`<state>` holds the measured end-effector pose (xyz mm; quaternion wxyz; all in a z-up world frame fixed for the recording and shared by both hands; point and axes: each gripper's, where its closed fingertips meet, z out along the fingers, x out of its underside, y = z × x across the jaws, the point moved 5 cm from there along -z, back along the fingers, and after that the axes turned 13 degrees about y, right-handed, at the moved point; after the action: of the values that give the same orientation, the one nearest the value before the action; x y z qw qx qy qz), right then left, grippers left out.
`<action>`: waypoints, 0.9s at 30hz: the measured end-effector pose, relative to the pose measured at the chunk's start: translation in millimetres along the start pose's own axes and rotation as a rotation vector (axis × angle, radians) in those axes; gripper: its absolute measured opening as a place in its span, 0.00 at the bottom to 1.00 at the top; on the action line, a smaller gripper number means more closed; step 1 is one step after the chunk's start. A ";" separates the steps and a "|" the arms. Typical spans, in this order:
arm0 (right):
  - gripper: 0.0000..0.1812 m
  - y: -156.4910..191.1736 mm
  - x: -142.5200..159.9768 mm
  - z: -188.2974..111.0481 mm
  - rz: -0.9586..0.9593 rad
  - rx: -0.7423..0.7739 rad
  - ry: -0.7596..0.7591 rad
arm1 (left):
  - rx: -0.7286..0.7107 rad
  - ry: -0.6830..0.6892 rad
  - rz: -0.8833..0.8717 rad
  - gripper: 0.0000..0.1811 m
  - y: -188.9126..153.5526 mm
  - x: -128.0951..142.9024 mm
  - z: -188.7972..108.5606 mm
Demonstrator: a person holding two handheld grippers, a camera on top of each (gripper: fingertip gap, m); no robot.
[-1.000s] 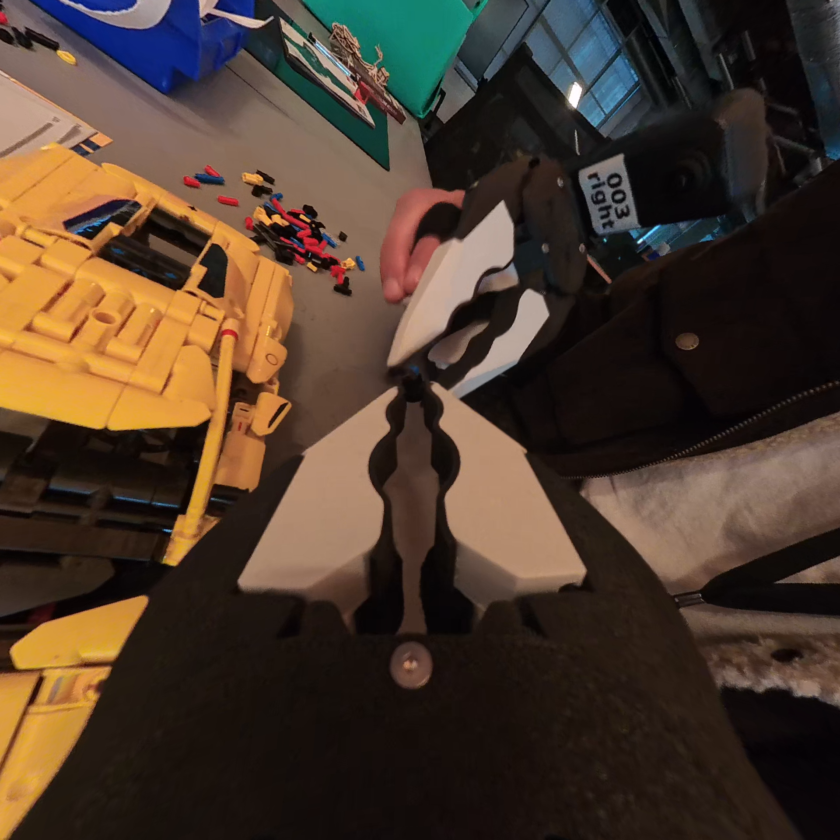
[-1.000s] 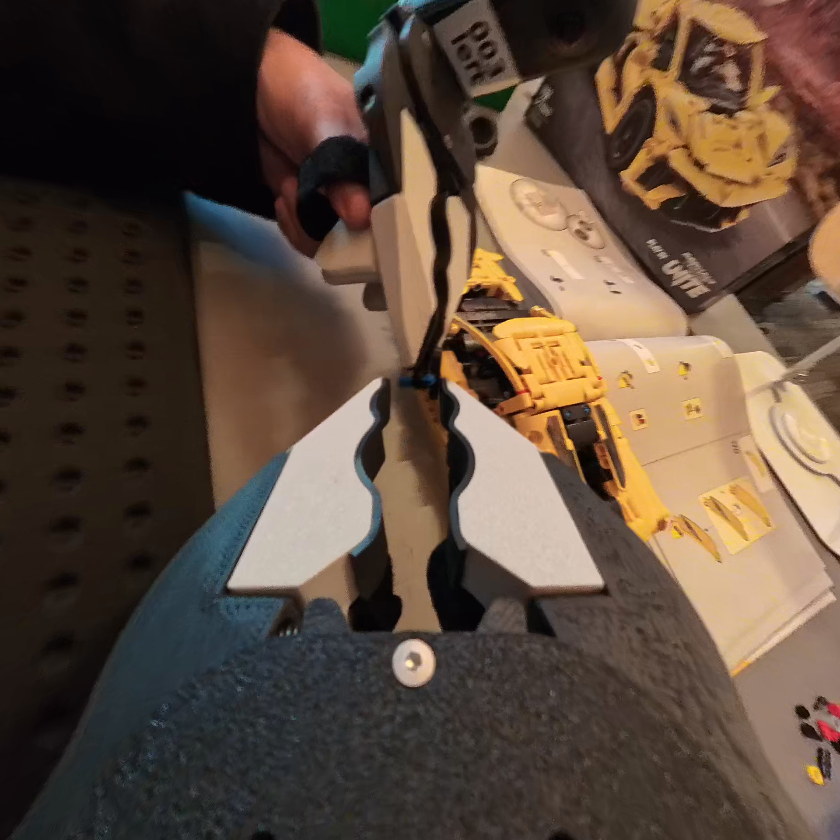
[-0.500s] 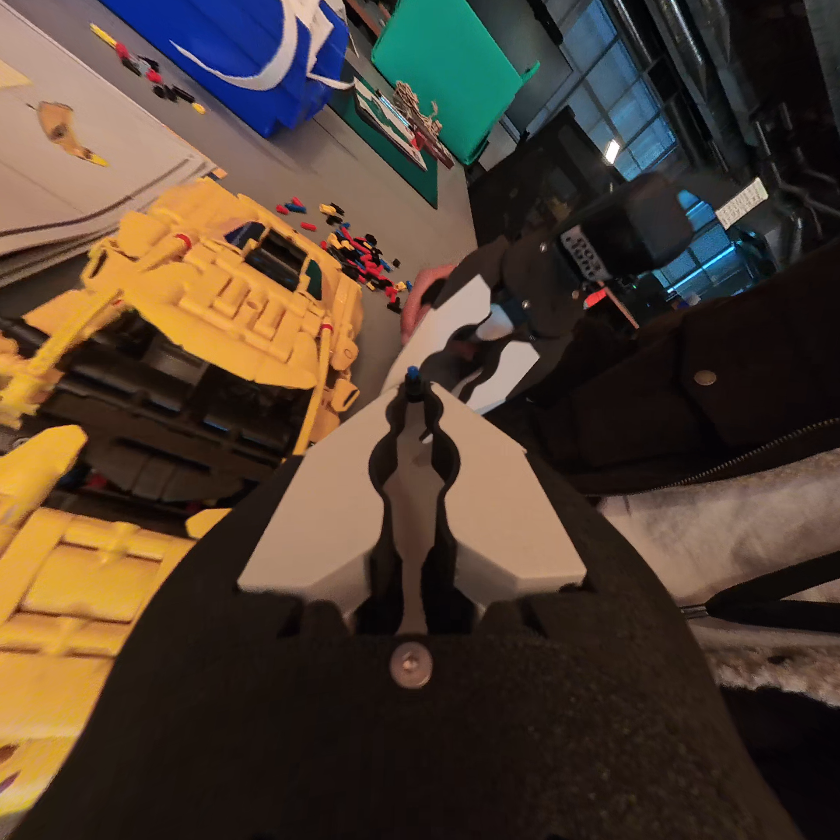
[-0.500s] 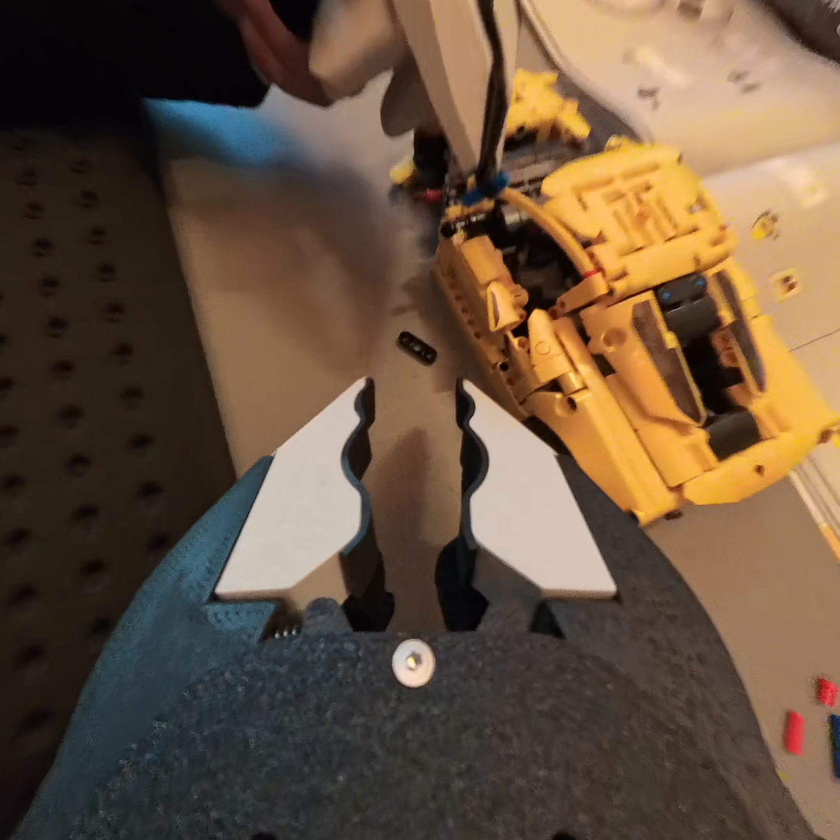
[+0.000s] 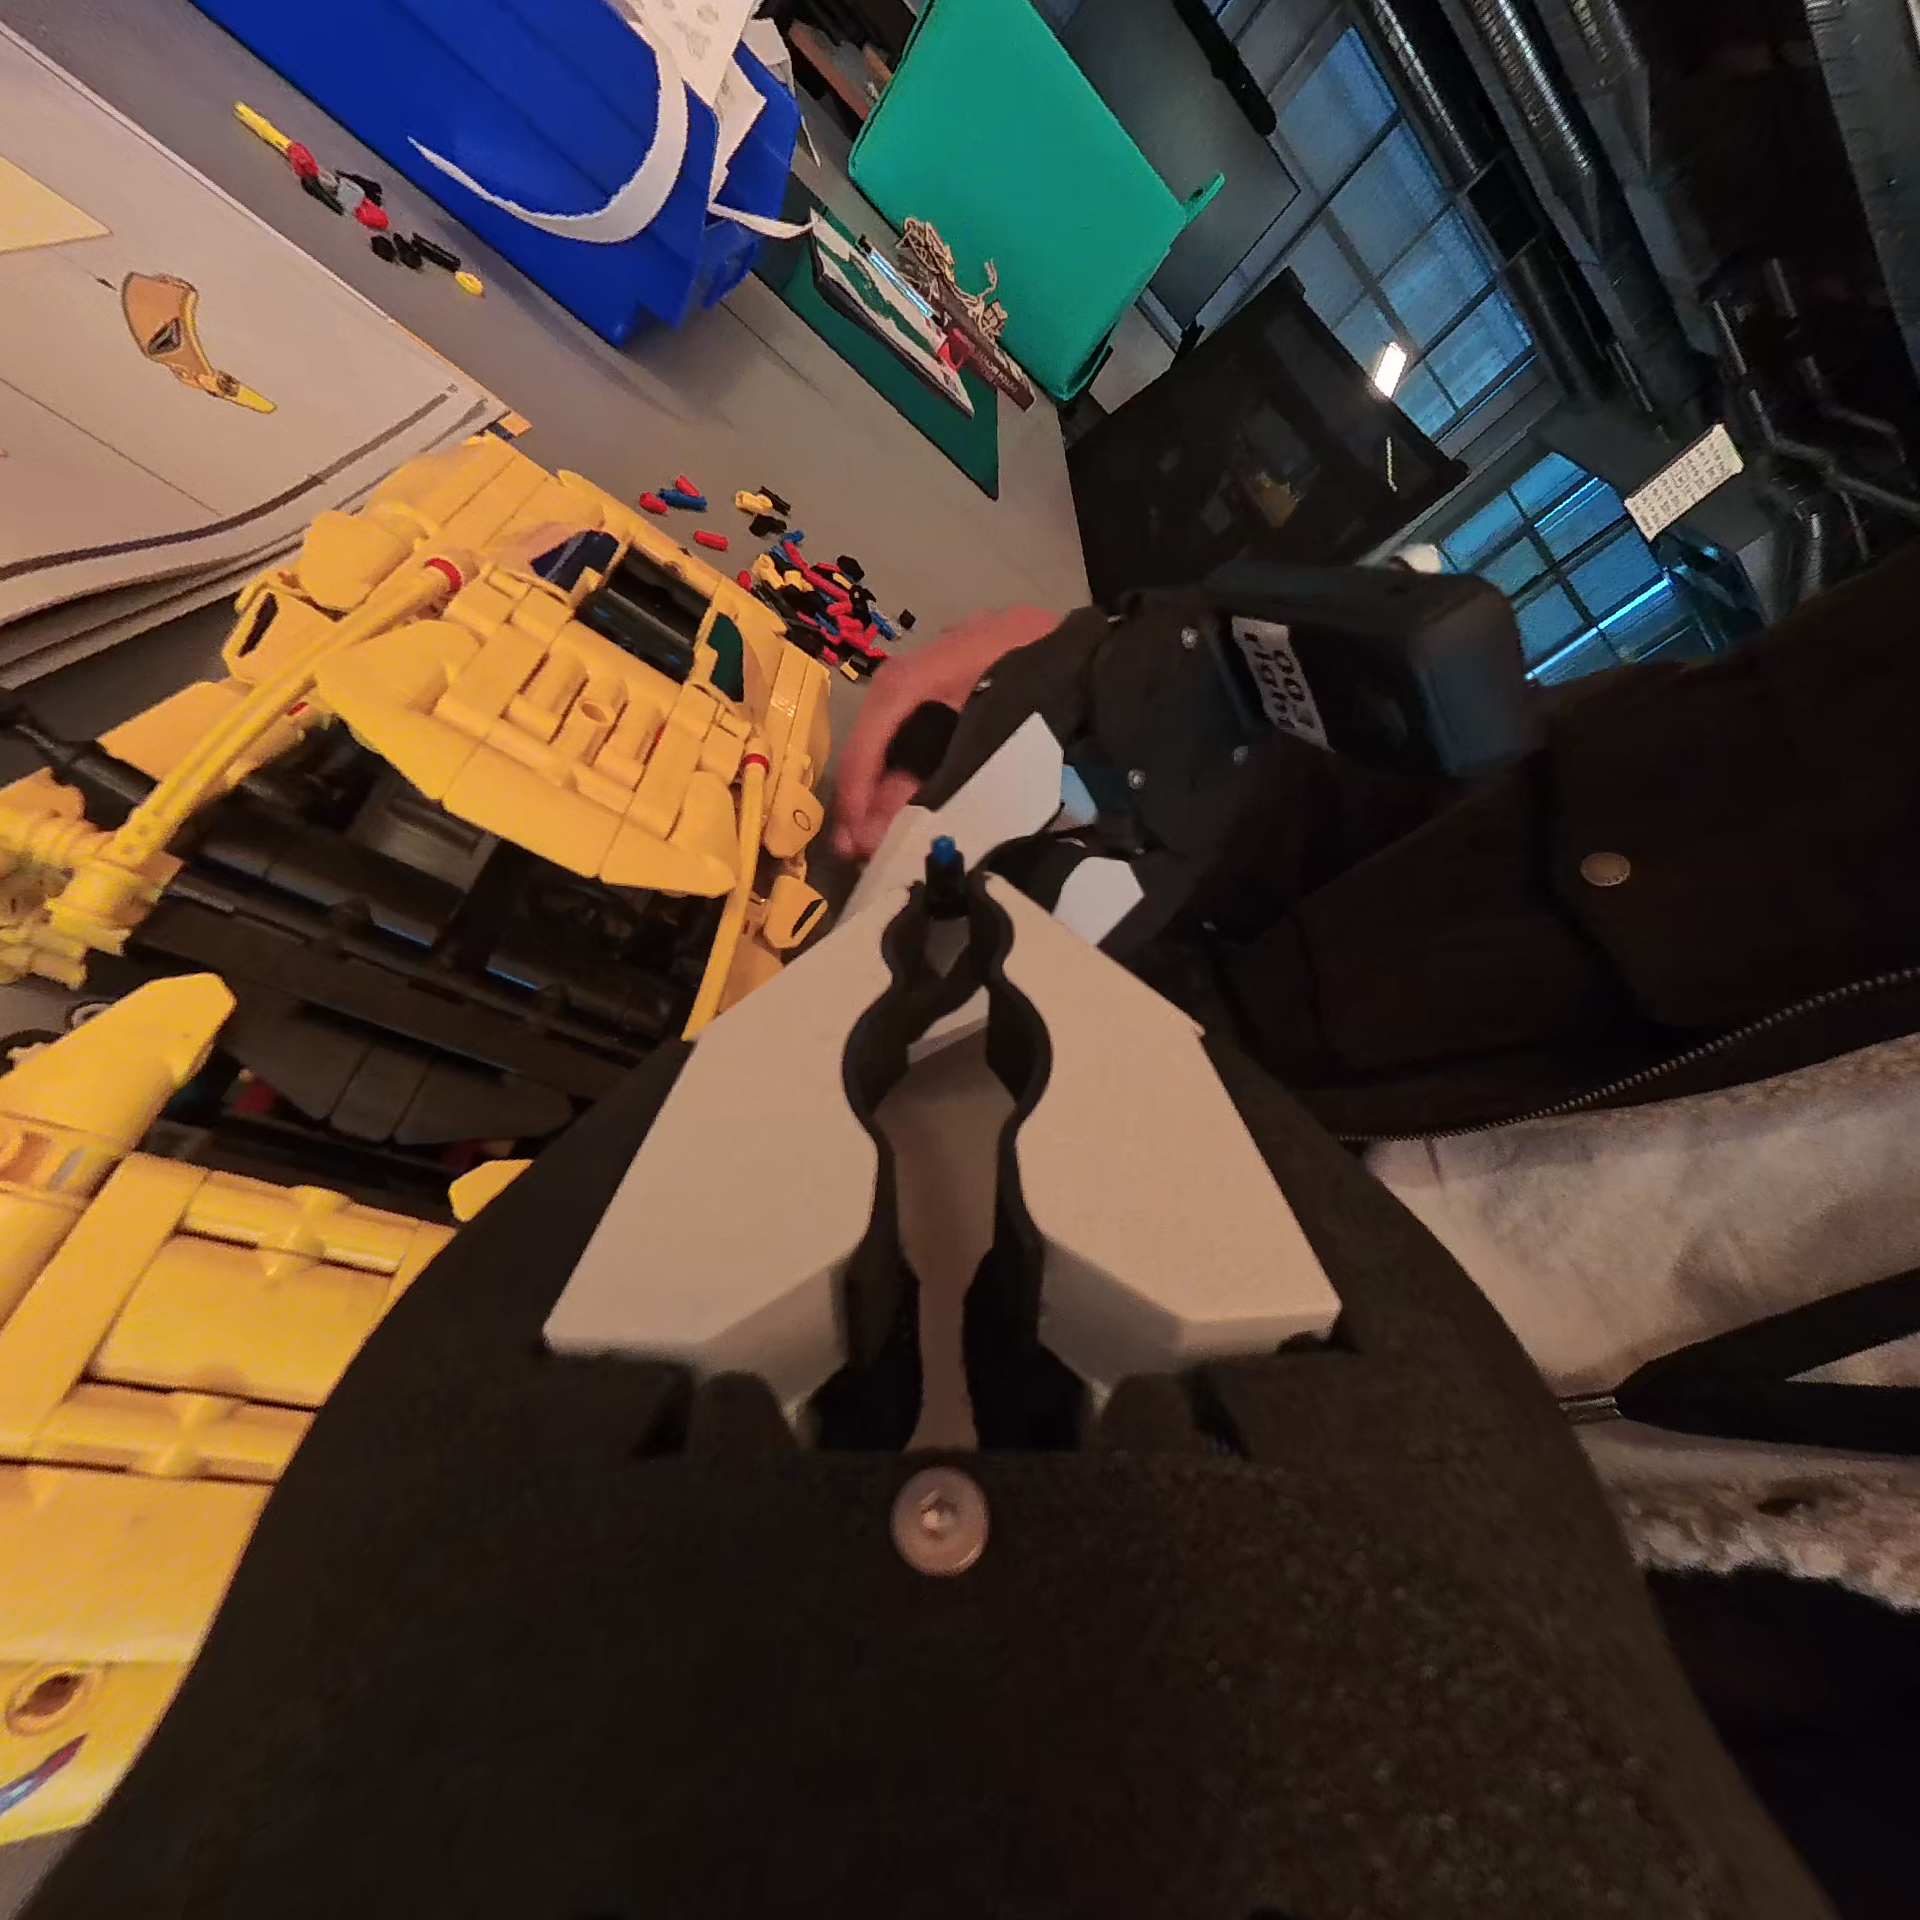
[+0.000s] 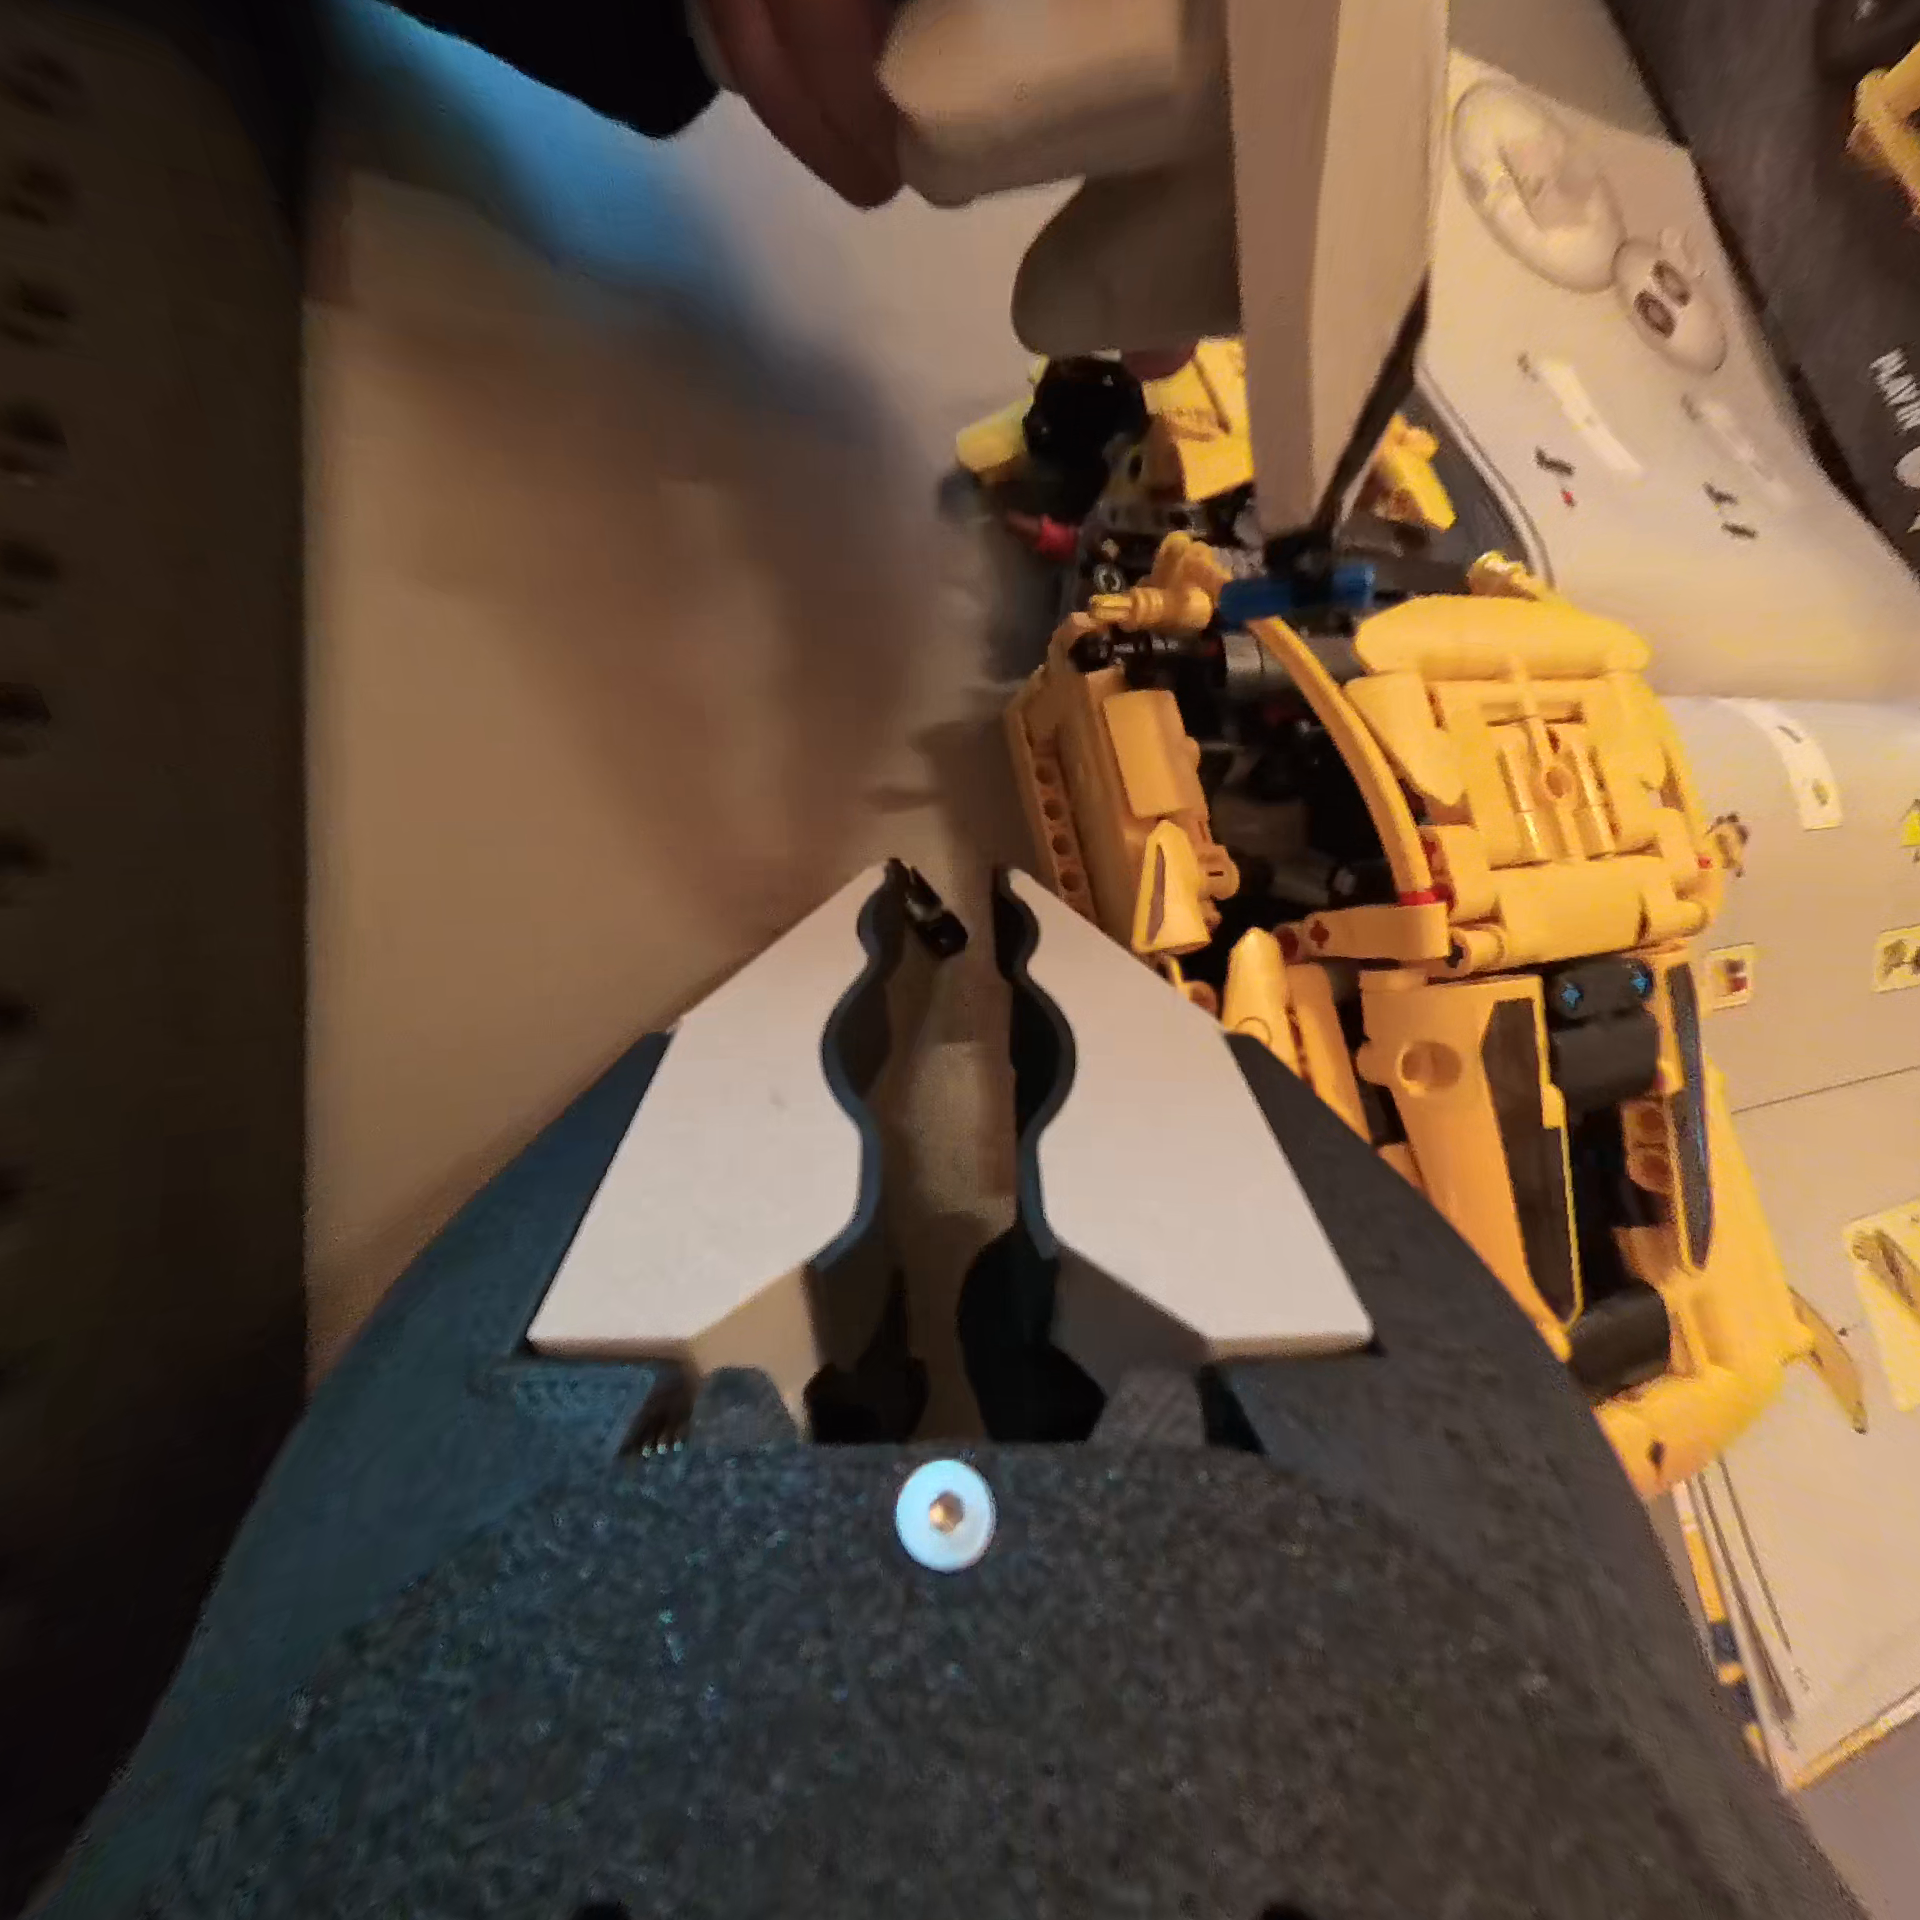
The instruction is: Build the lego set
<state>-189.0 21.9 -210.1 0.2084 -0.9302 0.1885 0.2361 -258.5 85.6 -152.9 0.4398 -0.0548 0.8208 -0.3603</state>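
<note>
The yellow lego car (image 5: 499, 727) lies on the grey table; it also shows in the right wrist view (image 6: 1455, 883). My left gripper (image 5: 943, 906) is shut on a small blue and black pin (image 5: 943, 860). In the right wrist view the left gripper (image 6: 1304, 545) holds that pin (image 6: 1294, 597) at the car's dark open end; whether they touch I cannot tell. My right gripper (image 6: 943, 902) is low over the table beside the car, jaws narrowly open. A small black piece (image 6: 928, 920) lies between its tips, against the left finger. The right gripper's white fingers (image 5: 997, 774) show behind my left tips.
A pile of loose red, blue, black and yellow pieces (image 5: 821, 603) lies beyond the car. Instruction pages (image 5: 156, 364) and a blue bin (image 5: 520, 135) are at far left. A separate yellow panel assembly (image 5: 135, 1309) is near left. A person's dark jacket (image 5: 1558, 883) fills the right.
The right gripper has left the left gripper's tip, dropped to the table beside the car and narrowed its jaws around the black piece. The left gripper has carried the pin to the car's end.
</note>
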 end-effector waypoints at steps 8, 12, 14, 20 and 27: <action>0.11 -3.3 8.4 5.0 0.051 -0.223 0.115 | 0.065 0.053 0.035 0.04 -8.2 5.7 2.7; 0.10 4.1 10.1 2.0 0.062 -0.265 0.105 | 0.062 0.049 0.034 0.04 -7.8 5.4 1.4; 0.10 5.6 8.8 1.8 0.037 -0.243 0.105 | 0.062 0.051 0.034 0.04 -7.6 5.5 1.3; 0.04 3.8 7.0 5.4 0.028 -0.248 0.083 | 0.067 0.050 0.031 0.04 -7.4 5.7 1.0; 0.03 -17.3 6.2 -15.3 0.259 -0.330 -0.006 | 0.081 0.057 0.021 0.04 -7.4 7.2 1.7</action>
<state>-170.6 27.6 -195.8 0.0219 -0.9190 0.2648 0.2913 -263.3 76.2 -153.7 0.4220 -0.0182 0.8182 -0.3901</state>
